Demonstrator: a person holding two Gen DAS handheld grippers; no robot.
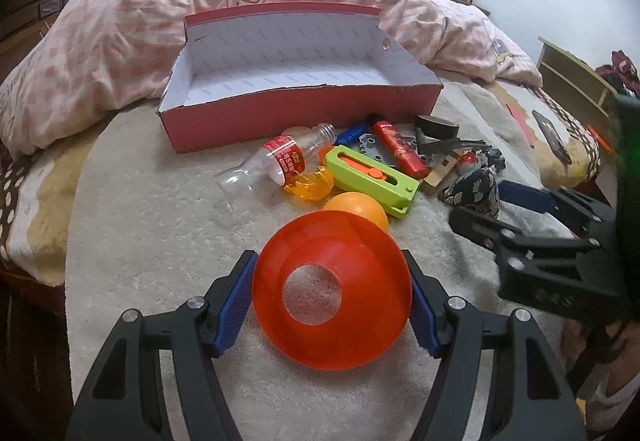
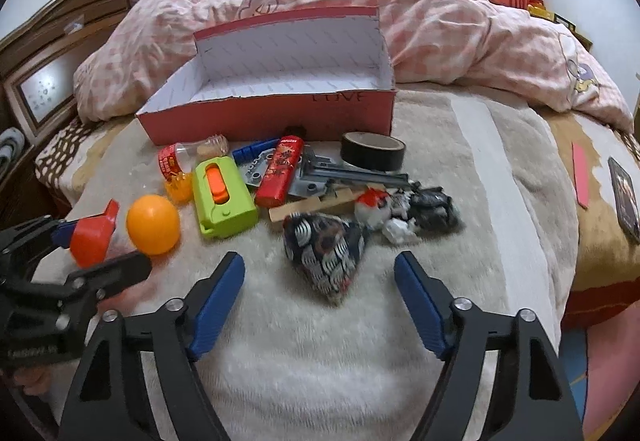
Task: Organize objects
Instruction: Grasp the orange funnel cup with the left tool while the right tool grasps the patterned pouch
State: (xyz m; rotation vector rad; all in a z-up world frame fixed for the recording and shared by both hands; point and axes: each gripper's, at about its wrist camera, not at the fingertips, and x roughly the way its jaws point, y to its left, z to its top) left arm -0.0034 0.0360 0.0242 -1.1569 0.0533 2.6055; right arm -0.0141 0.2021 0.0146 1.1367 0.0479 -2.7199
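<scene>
Left-wrist view takes in most of the scene: a bed (image 1: 120, 169) under a cream fleece blanket (image 1: 160, 241), with a pink checked quilt (image 1: 120, 41) heaped along its far side. On the blanket sits a red cardboard box (image 1: 300, 109), open at the top, white inside and with nothing in it. Soft bedding will give under any downward push, so things should be lifted off it, not pressed into it.

Just in front of the box lies the clutter to be sorted. A clear plastic bottle (image 1: 272, 165) lies on its side; it looks light, crushable and likely to roll. Beside it a green plastic case (image 1: 372, 177) with an orange slider looks rigid, and its long flat sides should suit a grip. A roll of dark tape (image 2: 372, 151) stands near the box's right end. A patterned fabric pouch (image 2: 326, 253) is limp and probably best pinched at mid-body. An orange ball (image 2: 153, 224) is smooth and round (it would likely squirt out of an off-centre grip).

The left tongs (image 1: 332, 297) hold an orange plastic funnel (image 1: 332, 289) across its wide rim, both blue pads against its sides; it seems light, stiff, thin-walled and slick, so a gentle squeeze is safest. The right tongs (image 2: 320, 301) stand wide with nothing gripped, the pouch just ahead of the tips.
</scene>
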